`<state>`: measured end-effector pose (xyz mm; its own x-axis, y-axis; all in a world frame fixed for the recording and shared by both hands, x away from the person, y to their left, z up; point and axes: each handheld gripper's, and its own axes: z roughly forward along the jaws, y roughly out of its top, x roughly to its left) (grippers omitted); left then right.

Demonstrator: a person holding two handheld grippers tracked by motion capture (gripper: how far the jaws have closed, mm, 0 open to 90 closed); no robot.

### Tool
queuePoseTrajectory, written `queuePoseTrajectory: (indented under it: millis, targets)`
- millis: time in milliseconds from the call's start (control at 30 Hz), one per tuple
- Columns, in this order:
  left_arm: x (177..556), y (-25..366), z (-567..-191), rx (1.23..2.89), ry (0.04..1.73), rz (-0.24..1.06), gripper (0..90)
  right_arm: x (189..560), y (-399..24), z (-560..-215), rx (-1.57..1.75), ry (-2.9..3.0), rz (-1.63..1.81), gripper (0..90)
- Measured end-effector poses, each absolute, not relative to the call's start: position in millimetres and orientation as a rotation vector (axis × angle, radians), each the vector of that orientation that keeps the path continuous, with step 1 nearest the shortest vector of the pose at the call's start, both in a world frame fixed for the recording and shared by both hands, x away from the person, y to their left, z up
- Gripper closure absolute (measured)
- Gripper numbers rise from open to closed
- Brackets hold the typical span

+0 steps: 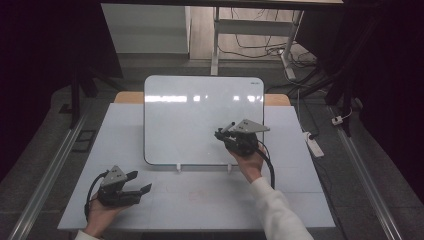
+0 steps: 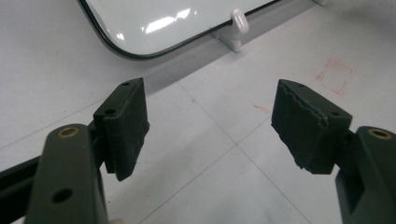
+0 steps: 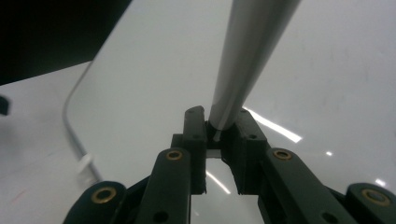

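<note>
At the left of the bench, the left tongs rest low near the front edge with their 2 jaws spread wide apart and nothing between them, pointing toward the lower left corner of the whiteboard. Farther right, the whiteboard leans on 2 small white clips. The right tongs are clamped on a grey marker, held over the whiteboard's lower right part.

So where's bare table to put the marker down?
Bare table runs along the near edge between the left gripper and the sleeve, and left of the whiteboard. Crowded spot: the right gripper holding the marker over the board.
</note>
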<state>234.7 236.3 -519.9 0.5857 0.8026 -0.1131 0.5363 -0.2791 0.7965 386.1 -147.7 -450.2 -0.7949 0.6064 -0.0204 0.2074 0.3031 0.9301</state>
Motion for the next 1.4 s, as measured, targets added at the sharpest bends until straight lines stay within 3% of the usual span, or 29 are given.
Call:
queuePoseTrajectory:
  millis: [400,767,1400]
  targets:
    - [234,232,-513,1.921,1.027,0.431,29.2,335,-174,-457,0.69,2.338,1.523,77.2]
    - [235,210,-495,1.89,0.948,0.436,30.1,316,-181,-471,0.718,2.434,1.515,77.2]
    - [250,106,-451,1.957,0.595,0.352,33.2,302,-153,-487,0.665,2.592,1.454,77.1]
